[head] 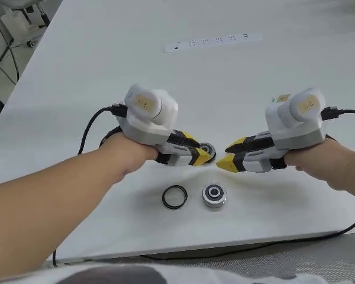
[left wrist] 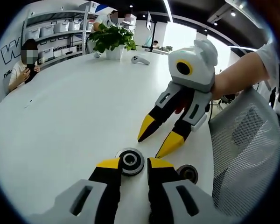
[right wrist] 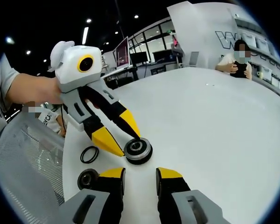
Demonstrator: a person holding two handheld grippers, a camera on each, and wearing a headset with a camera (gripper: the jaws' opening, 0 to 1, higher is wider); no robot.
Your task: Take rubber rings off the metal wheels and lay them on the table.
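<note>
Leftward, the left tool [left wrist: 135, 163] has jaws flanking one wheel [left wrist: 129, 161] on the counter [head: 106, 59]; whether they pinch it, I cannot tell. Near the front edge lie a rubber ring [head: 174, 197] and a second wheel [head: 214, 195]. Rightward, the right tool [right wrist: 141, 173] is spread, empty.
</note>
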